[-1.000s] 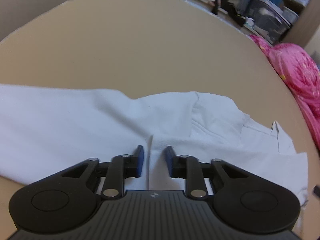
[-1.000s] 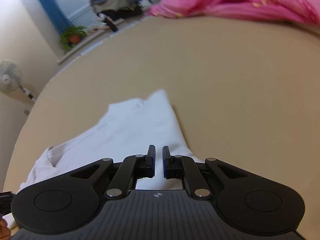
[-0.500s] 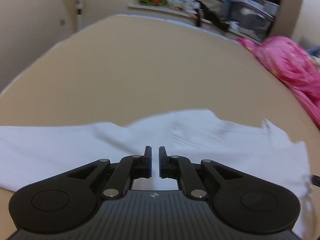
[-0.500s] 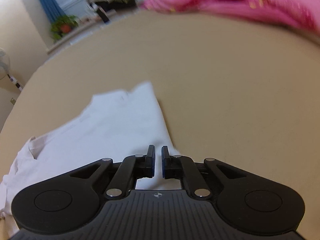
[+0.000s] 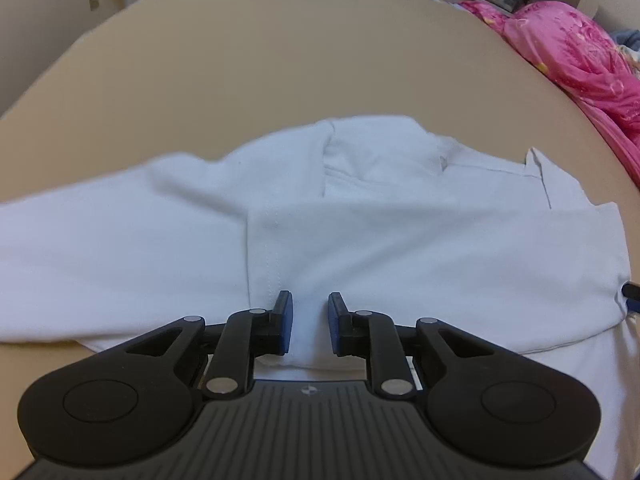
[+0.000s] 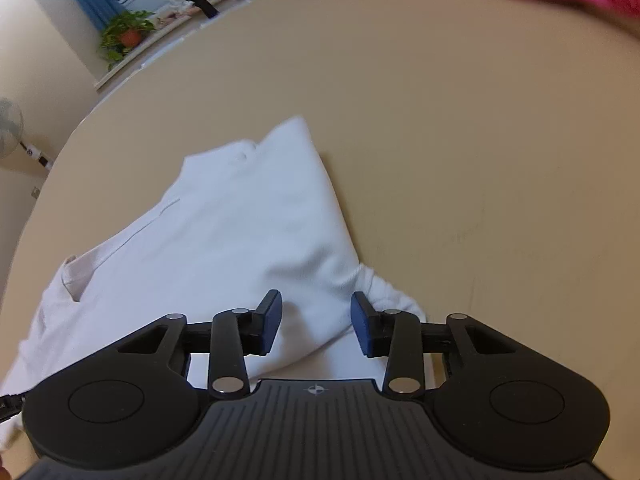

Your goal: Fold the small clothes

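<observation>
Across tan worktop [image 5: 280, 60], white T-shirt [image 5: 400, 232] spread flat, partly folded, one layer lapped over another with stitched hem showing. Left tongs [image 5: 310, 322] parted a little over near fold, blue pads [image 5: 286, 316] clamping nothing. Right tongs [image 6: 316, 322] spread wider above shirt's bunched corner [image 6: 384, 292], not gripping. Pink quilt [image 5: 580, 52] heaped along far right edge.

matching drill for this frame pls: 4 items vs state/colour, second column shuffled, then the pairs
1. left claw
2. white shirt
3. bedding
4. potted plant

A. pink, heaped at the tan surface's far right
B. on the window ledge, green leaves
C. lying on the tan surface, one flap folded over
D. open, pads above white cloth

Pairs: 1-D, 2-C, 3-A, 4-B
</observation>
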{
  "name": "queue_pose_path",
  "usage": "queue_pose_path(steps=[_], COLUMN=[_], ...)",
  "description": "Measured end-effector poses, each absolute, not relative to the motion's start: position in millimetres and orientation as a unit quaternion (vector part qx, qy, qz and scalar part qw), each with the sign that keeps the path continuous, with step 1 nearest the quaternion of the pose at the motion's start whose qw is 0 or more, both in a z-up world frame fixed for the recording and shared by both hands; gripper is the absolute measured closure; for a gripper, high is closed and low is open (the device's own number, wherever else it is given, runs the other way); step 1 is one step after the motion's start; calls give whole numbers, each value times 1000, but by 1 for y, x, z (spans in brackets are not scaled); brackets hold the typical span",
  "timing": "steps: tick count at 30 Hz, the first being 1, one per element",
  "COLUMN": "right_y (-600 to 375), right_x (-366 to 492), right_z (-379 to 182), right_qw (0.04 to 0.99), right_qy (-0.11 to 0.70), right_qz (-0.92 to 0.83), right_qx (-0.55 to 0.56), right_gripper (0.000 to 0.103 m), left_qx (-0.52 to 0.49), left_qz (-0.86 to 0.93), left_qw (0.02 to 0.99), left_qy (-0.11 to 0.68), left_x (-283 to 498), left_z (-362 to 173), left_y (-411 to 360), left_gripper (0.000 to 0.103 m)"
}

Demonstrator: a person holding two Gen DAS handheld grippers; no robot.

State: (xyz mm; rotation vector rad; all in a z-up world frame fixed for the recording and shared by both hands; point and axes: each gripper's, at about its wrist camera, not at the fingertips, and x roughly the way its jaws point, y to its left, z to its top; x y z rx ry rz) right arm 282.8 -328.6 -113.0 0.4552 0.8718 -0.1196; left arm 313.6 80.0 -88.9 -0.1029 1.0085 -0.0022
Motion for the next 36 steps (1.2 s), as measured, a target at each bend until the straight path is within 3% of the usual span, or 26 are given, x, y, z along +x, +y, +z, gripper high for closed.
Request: queue_pose_path(steps=[3,9,11,13,16,18,26,36], right_y=[-322,-316,-310,-305,-300,-300,-291,-282], right_x=[289,274,273,271,263,261,267,271], right_z=[-101,-91,-88,-85,-81,-82,-87,-93], right_qw=[899,916,919,923,925,926,921,915], right_qy=[390,361,353,347,343,344,353,373], right_qz=[-49,-35,-25,-13,-4,-5,15,26], right_qx=[192,174,171,168,161,158,166,152], right_gripper=[62,62,62,61,50,50,50,50], left_qx=[-67,-86,-77,-70,-80,-117,-265,-319], left_qz=[27,104,127,157,200,227,297,424], left_qw=[896,917,924,924,907,885,842,767], left_qy=[438,375,352,343,362,389,363,361], left_x=[300,275,267,261,261,272,270,244], left_z=[-57,-2,4,-4,-35,-48,-56,-66], left_y=[97,153,173,190,221,243,316,371], left_gripper=[67,67,62,60,60,60,60,60])
